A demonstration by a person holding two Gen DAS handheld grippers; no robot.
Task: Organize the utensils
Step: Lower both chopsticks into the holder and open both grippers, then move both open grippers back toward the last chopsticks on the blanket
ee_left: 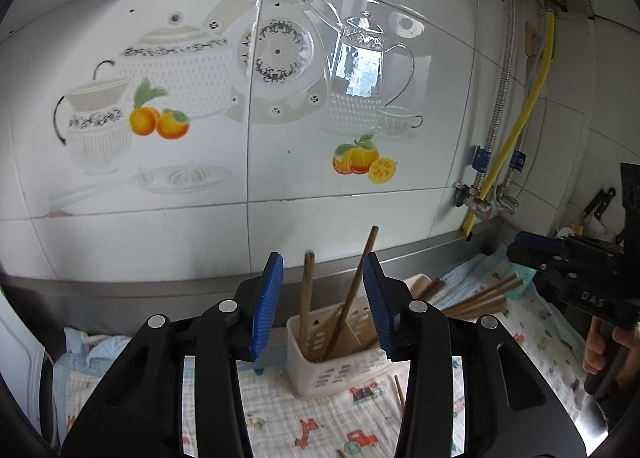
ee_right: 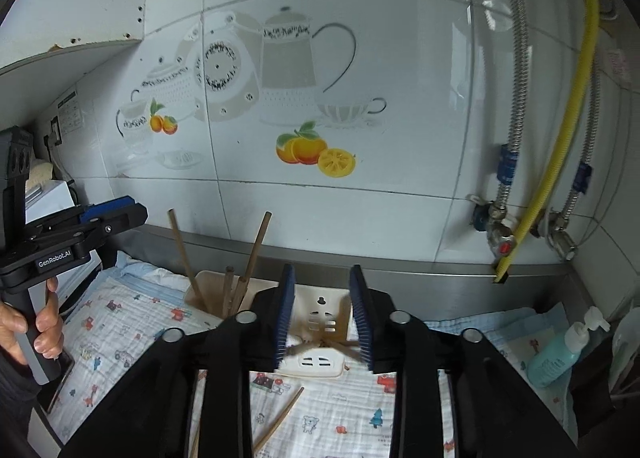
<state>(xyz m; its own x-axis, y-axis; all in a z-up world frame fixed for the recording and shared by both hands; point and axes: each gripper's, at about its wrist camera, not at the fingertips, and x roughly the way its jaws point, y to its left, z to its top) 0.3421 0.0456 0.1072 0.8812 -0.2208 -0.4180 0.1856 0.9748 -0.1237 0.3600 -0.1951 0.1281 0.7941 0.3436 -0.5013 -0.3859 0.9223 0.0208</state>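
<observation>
Tiled wall (ee_left: 280, 185) with painted teapots and oranges fills my view, and below it a printed cloth (ee_left: 320, 418) covers the counter. My left claw (ee_left: 324, 306) is spread open, hovering in front of the white utensil holder (ee_left: 332, 362), where brown chopsticks (ee_left: 344, 306) stand leaning. My right claw (ee_right: 322, 318) is open too, its jaws either side of the holder's slotted back, gripping nothing. One loose chopstick (ee_right: 280, 418) lies on the cloth just in front, and more lie bundled (ee_left: 476, 298) to the holder's right.

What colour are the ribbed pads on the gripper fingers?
Blue, on black finger frames. The left gripper pads show it best, in the left wrist view.
</observation>
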